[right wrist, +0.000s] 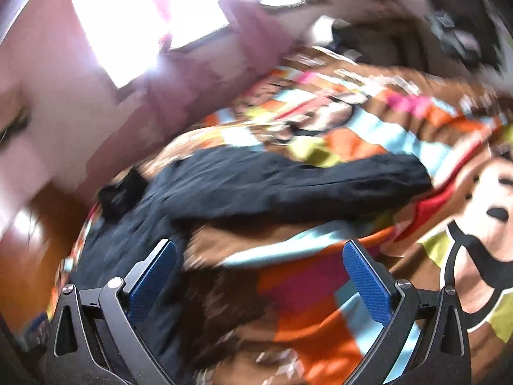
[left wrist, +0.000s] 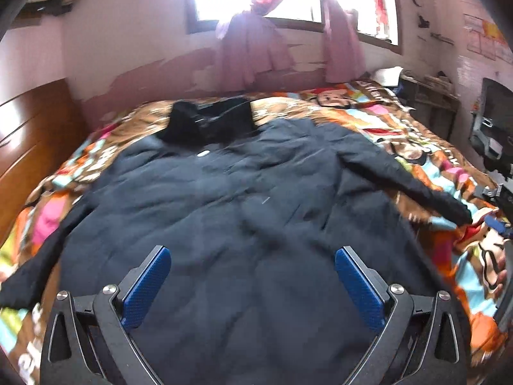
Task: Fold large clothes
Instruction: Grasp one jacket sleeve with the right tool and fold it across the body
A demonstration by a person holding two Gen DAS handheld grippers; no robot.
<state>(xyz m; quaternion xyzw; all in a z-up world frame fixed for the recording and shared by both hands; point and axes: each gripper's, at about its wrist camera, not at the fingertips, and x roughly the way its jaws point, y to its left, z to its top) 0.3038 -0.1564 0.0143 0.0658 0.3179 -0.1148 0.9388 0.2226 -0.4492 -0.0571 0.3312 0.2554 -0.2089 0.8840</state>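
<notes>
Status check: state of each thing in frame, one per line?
Dark navy padded coat: spread flat on the bed, unfolded, both sleeves out to the sides.
Black hood: lying flat above the collar.
Colourful cartoon-print blanket: spread over the bed, under the coat.
Left gripper: jaws open, holding nothing.
Right gripper: jaws open, holding nothing.
Pink curtains: drawn aside.

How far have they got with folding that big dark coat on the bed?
Done: the coat lies spread flat on the bedspread, both sleeves out to the sides. In hand: nothing; the left gripper and the right gripper hang open above it. Left: every fold, starting probably with the right sleeve.
</notes>
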